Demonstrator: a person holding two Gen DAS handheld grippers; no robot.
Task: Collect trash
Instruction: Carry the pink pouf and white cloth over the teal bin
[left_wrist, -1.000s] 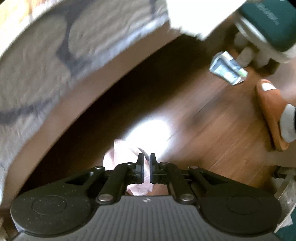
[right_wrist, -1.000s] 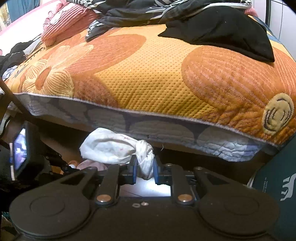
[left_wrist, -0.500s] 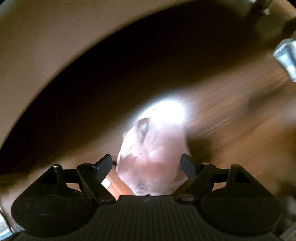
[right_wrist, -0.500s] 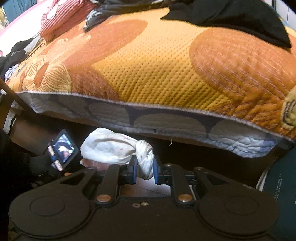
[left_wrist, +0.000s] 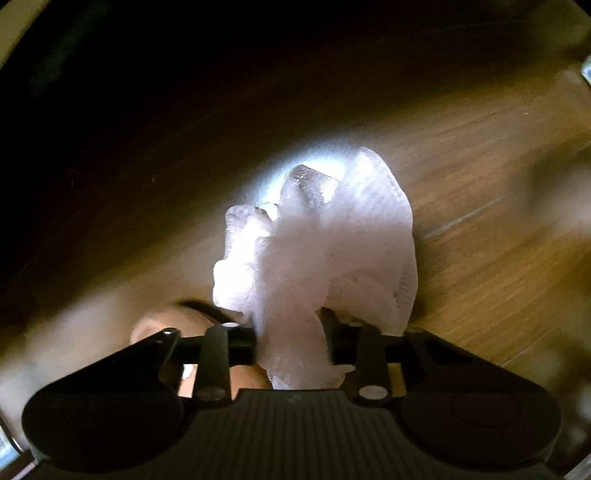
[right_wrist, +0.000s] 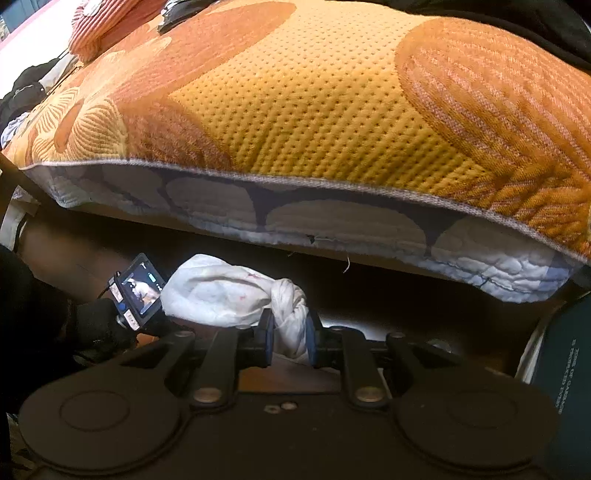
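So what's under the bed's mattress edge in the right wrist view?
Below the mattress hangs a knotted white bag, pinched at its knot by the right tongs. Beside it is the left tool's small screen. Further under the bed is too dark to make out.

We see a crumpled pale pink tissue wad (left_wrist: 332, 258) resting on the wooden floor, and a knotted white plastic trash bag (right_wrist: 229, 291) hanging below the bed edge.

Left gripper (left_wrist: 291, 343), pointing steeply down, has just closed onto tissue (left_wrist: 317, 251); right gripper (right_wrist: 290, 341) clamps bag (right_wrist: 229, 291).
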